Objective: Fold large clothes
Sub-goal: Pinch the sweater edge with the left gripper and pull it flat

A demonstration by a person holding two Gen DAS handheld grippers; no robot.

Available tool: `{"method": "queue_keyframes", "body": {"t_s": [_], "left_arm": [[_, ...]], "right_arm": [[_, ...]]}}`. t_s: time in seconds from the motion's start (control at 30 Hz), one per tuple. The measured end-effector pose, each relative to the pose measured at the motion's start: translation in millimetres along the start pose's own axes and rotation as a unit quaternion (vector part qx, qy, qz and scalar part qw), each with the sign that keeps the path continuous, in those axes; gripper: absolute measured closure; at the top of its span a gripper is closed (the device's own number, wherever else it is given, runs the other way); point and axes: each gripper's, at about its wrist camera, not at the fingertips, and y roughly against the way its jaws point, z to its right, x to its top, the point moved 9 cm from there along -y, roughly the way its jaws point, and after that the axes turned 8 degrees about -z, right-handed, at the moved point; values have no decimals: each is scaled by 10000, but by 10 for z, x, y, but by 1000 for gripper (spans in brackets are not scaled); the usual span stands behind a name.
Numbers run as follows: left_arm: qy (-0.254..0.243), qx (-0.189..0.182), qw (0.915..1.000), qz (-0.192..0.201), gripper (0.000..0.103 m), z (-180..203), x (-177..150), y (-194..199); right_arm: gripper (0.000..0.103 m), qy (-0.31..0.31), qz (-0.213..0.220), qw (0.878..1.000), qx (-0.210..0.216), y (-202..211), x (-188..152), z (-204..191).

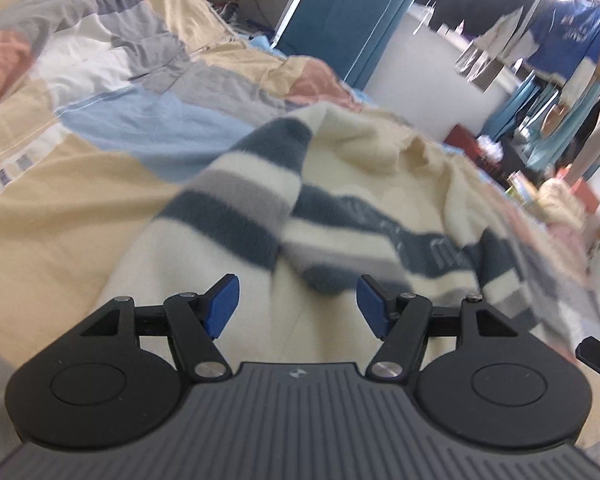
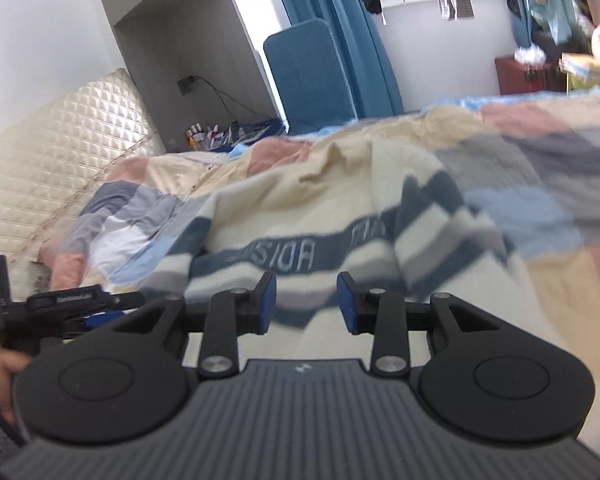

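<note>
A cream sweater (image 1: 352, 184) with dark blue and grey stripes lies spread on the bed. One striped sleeve (image 1: 240, 200) is laid across its body. My left gripper (image 1: 298, 292) hovers over the sweater's cream lower part, open, with nothing between its blue pads. In the right wrist view the sweater (image 2: 300, 208) shows a lettered blue band across the chest, and striped sleeves (image 2: 440, 232) are folded inward. My right gripper (image 2: 306, 292) hangs above the striped hem area, open with a narrower gap, holding nothing. The left gripper (image 2: 60, 304) and the hand holding it appear at the left edge.
A patchwork quilt (image 1: 100, 128) covers the bed, and a cream quilted headboard (image 2: 60, 152) stands behind. A blue chair (image 2: 308, 72) and small bottles (image 2: 204, 136) stand past the far edge. Clothes hang on a rack (image 1: 560, 40). A red box (image 2: 528, 76) stands near the wall.
</note>
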Motion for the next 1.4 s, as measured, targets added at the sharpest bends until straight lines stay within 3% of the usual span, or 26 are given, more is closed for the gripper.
{"method": "queue_keyframes", "body": {"t_s": [0.17, 0.23, 0.37, 0.53, 0.63, 0.67, 0.73, 0.8, 0.83, 0.97, 1.03, 1.1, 1.2, 1.3, 1.4], "left_arm": [[-203, 335, 9991, -157, 34, 104, -249, -25], [-265, 298, 9989, -229, 34, 171, -379, -21], [-467, 787, 9954, -267, 35, 227, -573, -20], [-439, 1392, 9862, -785, 41, 85, -770, -228], [-519, 1636, 9803, -982, 62, 10, -770, -317], [-468, 1700, 9792, -1006, 76, -35, -745, -312], [-247, 1600, 9814, -1032, 83, -136, -680, -286], [-96, 1590, 9818, -1032, 96, -237, -575, -214], [-53, 1767, 9792, -996, 96, -298, -507, -157], [330, 1748, 9805, -841, 96, -588, -92, 163], [319, 1910, 9789, -655, 96, -748, 204, 374], [241, 2150, 9751, -481, 97, -927, 540, 562], [-38, 2703, 9627, -132, 97, -1213, 1123, 783], [-72, 2967, 9549, 117, 97, -1561, 1648, 785], [198, 2761, 9605, 281, 96, -1863, 1908, 513]], "right_arm": [[66, -100, -166, 9998, -29, -51, -256, 101], [66, 17, -198, 9997, -136, -88, -321, 122], [66, -2, -365, 9993, -95, -175, -445, 167], [65, 226, -397, 9986, -263, -243, -506, 182], [65, 208, -435, 9984, -286, -270, -533, 204], [65, 206, -443, 9984, -270, -272, -544, 211], [65, 261, -455, 9982, -285, -272, -559, 215], [65, 274, -499, 9980, -288, -289, -563, 225], [66, 271, -509, 9980, -263, -298, -551, 240], [65, 188, -437, 9979, -443, -325, -478, 354], [65, 146, -442, 9978, -476, -344, -465, 394], [65, 32, -472, 9979, -450, -375, -450, 424], [65, -31, -459, 9980, -437, -431, -409, 433], [65, -30, -410, 9974, -589, -524, -347, 463], [65, -88, -321, 9966, -755, -627, -250, 558]]}}
